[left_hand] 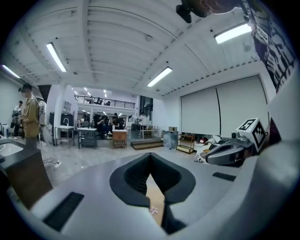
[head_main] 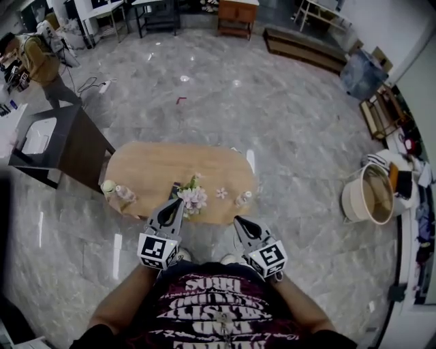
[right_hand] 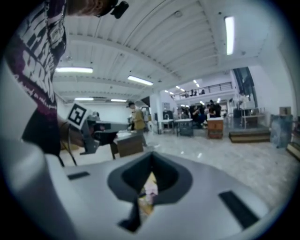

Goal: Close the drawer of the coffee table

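Note:
The oval wooden coffee table (head_main: pixel 157 170) stands on the marble floor just ahead of my feet. No drawer shows from above; the tabletop hides its front. On the top are a pink flower bunch (head_main: pixel 193 198), small bottles (head_main: pixel 117 191) and a loose blossom (head_main: pixel 221 193). My left gripper (head_main: pixel 178 204) hangs above the table's near edge, shut and empty. My right gripper (head_main: pixel 239 221) is beside it, short of the edge, also shut and empty. The left gripper view shows closed jaws (left_hand: pixel 151 161) pointing across the room, and the right gripper view shows closed jaws (right_hand: pixel 151 161) likewise.
A dark side stand with a white basin (head_main: pixel 65 143) sits left of the table. A round basket (head_main: pixel 368 194) and clutter line the right wall. A person (head_main: pixel 41 61) stands far left. A wooden cabinet (head_main: pixel 237 17) and a low platform (head_main: pixel 303 48) are at the back.

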